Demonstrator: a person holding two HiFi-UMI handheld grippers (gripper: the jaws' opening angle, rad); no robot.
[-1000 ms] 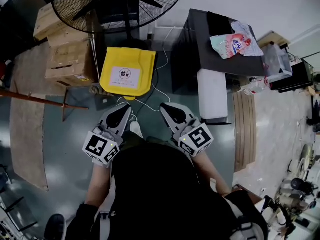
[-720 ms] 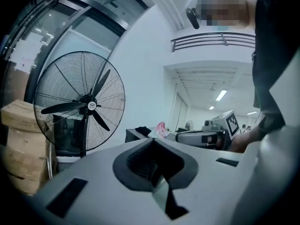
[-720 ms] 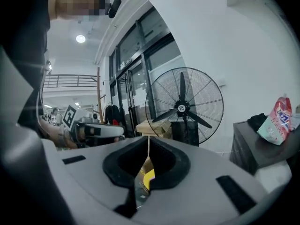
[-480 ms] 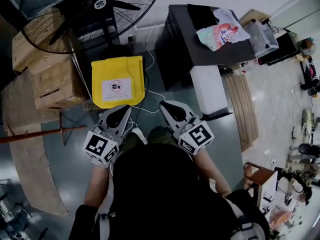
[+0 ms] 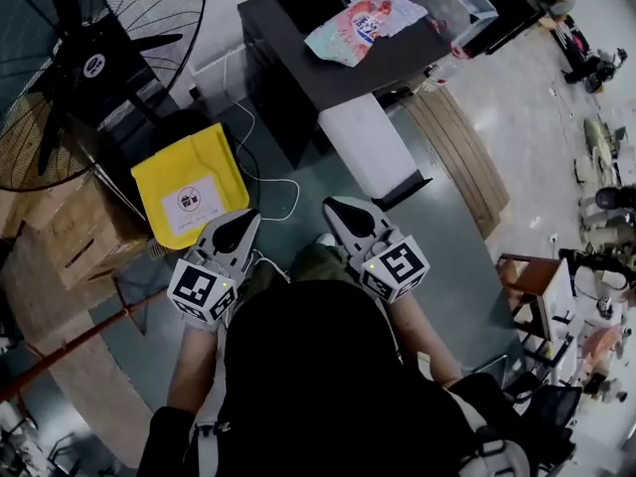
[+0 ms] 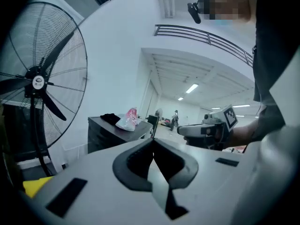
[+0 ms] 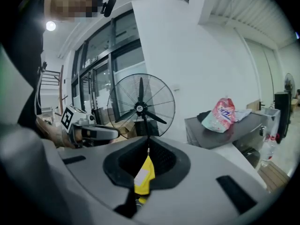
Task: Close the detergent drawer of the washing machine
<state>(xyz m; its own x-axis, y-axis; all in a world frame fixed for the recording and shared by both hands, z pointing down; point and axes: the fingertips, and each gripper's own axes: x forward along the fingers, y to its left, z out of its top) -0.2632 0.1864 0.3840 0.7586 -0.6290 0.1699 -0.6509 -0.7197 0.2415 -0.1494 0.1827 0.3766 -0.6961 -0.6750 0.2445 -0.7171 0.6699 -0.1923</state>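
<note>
A: What might go wrong?
B: My left gripper [image 5: 242, 219] and right gripper [image 5: 334, 208] hang well short of the dark cabinet [image 5: 288, 43]; going in, I could snag the white cable [image 5: 288, 181] or knock the yellow bin [image 5: 214, 157].
A: And the jaws?
B: Both clenched, holding nothing, touching nothing.
A: The detergent drawer?
B: I can't pick it out; the white block [image 5: 363, 142] at the cabinet's front may be it.

Head view looks steeply down, gripper views level (all share fan [image 5: 91, 66])
</note>
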